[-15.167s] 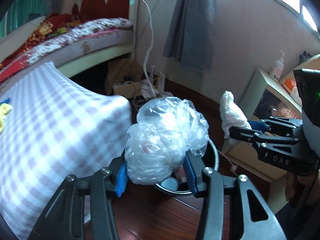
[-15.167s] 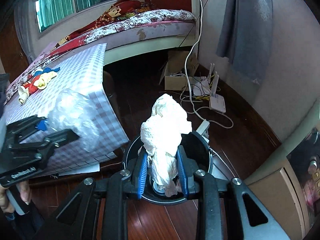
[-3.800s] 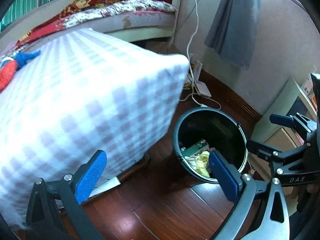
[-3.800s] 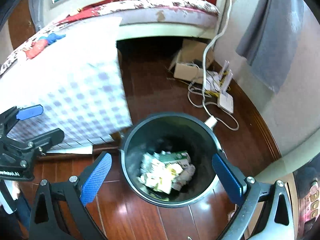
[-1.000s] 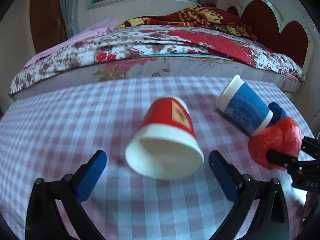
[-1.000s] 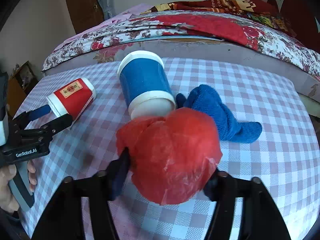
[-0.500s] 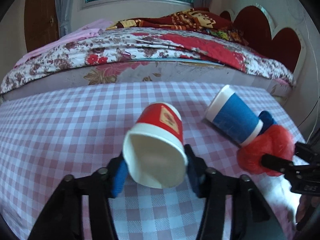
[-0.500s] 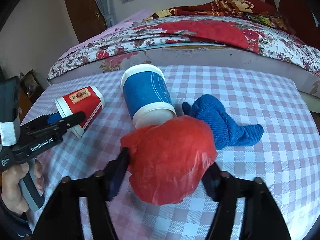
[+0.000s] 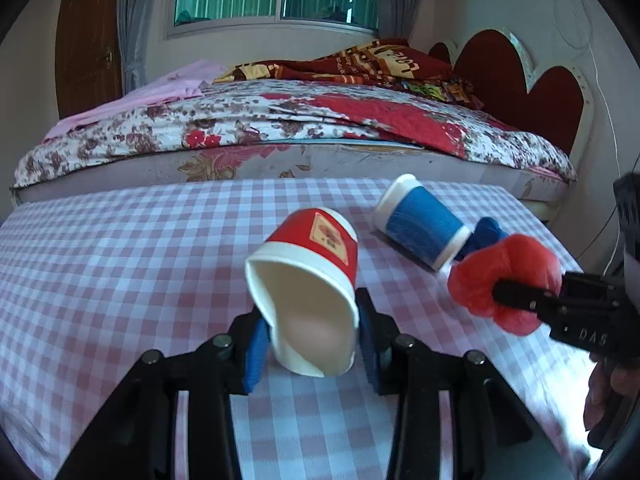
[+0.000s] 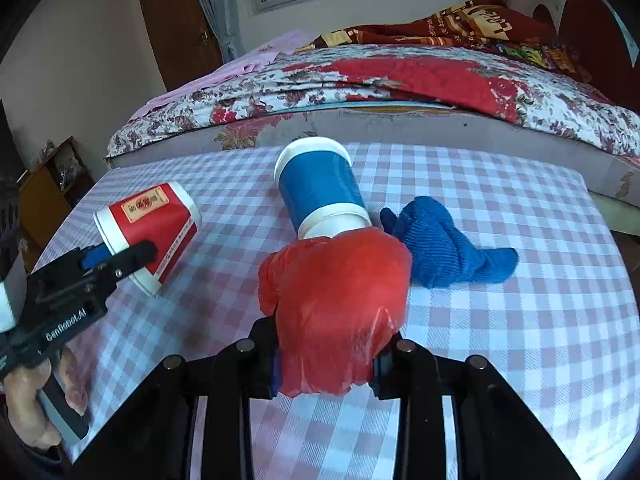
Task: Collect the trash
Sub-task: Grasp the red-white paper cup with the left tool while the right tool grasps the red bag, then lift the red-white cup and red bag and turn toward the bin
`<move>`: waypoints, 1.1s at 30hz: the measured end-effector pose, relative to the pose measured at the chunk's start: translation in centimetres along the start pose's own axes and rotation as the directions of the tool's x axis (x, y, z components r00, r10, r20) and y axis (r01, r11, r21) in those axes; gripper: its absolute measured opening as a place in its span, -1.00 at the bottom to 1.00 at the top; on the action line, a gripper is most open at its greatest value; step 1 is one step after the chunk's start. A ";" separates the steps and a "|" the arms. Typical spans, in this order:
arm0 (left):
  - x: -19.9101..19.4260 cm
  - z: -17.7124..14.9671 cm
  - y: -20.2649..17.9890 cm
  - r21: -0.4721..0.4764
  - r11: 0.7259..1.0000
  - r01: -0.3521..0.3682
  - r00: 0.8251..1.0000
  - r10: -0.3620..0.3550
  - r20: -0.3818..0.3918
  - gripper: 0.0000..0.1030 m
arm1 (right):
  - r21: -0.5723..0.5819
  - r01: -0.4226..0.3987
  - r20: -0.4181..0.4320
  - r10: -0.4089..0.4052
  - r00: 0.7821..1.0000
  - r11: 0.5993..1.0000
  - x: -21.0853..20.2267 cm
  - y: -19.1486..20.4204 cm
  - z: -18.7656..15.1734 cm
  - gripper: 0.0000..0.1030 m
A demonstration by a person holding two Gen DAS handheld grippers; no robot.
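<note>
We note that a second ago the left gripper (image 9: 310, 344) stood wide open around the red cup (image 9: 308, 284) lying on the table (image 9: 120, 272); its jaws have just been closing and now pinch the cup at its rim, squeezing the mouth out of round, and the cup sits raised off the checked cloth. The right gripper (image 10: 324, 360) has likewise been closing and is now clamped on the red bag (image 10: 336, 308), which is lifted clear of the table. In the right view the left gripper (image 10: 120, 258) shows at the left edge, holding the cup near the table's left side.

The blue cup (image 10: 320, 192) lies on its side mid-table, its mouth just behind the bag; the blue cloth (image 10: 444, 248) lies just beside it on the right. The bed (image 9: 280, 132) runs along the table's far edge. We see bare cloth to the left in the left view, and to the right and near side in the right view.
</note>
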State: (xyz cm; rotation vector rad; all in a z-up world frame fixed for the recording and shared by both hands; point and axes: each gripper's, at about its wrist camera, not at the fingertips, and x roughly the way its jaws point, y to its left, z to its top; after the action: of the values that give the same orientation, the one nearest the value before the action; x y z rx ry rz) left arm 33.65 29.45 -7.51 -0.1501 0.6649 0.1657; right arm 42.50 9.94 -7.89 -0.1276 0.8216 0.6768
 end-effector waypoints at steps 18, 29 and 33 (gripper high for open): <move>-7.1 -1.7 -5.1 0.093 0.995 0.025 1.000 -0.026 0.001 -0.21 | -0.002 0.057 0.084 -0.057 0.995 0.998 -11.0 0.1 -3.4 -0.36; -11.8 -2.9 -8.5 0.130 0.990 0.050 0.998 -0.053 0.021 -0.21 | 0.033 0.096 0.134 -0.100 0.986 0.995 -17.8 -1.6 -6.7 -0.36; -13.5 -3.9 -10.4 0.143 0.987 0.068 0.997 -0.071 0.017 -0.21 | 0.065 0.106 0.160 -0.115 0.980 0.992 -20.9 -2.6 -8.5 -0.36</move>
State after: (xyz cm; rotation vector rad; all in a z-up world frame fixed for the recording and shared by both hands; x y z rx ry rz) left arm 22.92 17.19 -1.18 -0.0343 0.6459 0.0525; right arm 28.50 -5.76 0.77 -0.0653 0.6699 0.5515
